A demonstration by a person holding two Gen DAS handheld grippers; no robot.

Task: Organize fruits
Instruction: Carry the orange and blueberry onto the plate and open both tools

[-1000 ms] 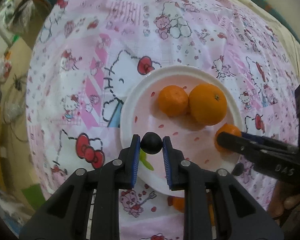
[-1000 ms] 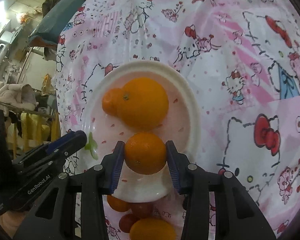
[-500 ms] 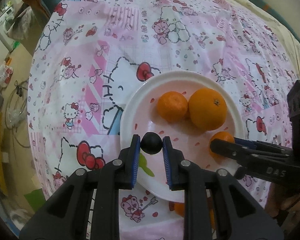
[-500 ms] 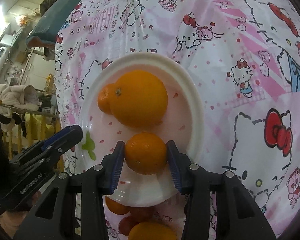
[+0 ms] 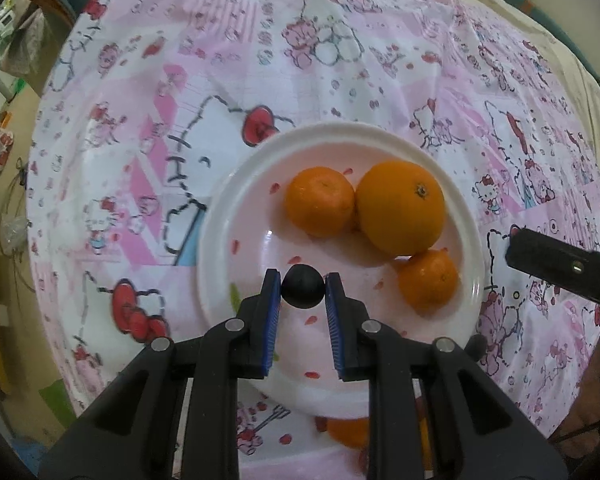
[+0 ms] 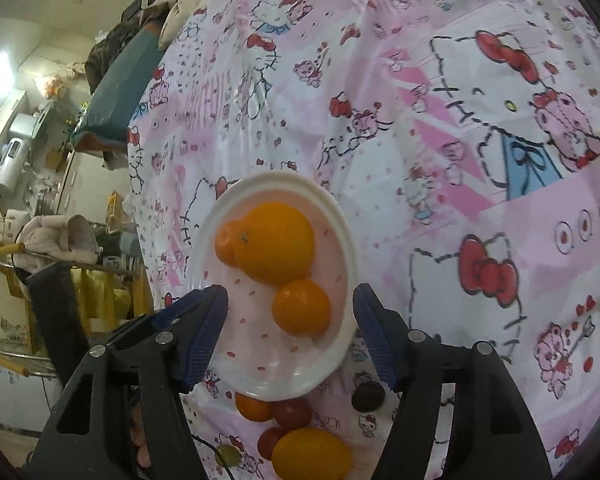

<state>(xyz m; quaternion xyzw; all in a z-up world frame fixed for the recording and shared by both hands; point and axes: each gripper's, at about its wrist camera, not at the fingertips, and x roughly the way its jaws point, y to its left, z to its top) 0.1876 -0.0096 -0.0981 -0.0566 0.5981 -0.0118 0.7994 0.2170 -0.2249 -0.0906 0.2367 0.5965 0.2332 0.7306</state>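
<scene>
Here, through the left wrist view, we see the left gripper [image 5: 303, 285] clenched on a small dark fruit [image 5: 303, 290] over the white plate [image 5: 236, 200]. Through the right wrist view, our right gripper [image 6: 291, 305] is opening, its jaws clear of the small orange [image 6: 301, 307] resting on the plate beside a large orange [image 6: 276, 236].

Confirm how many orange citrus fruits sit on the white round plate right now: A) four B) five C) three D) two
C: the white round plate holds a large orange, a mandarin beside it, and a smaller mandarin nearer the rim.
</scene>
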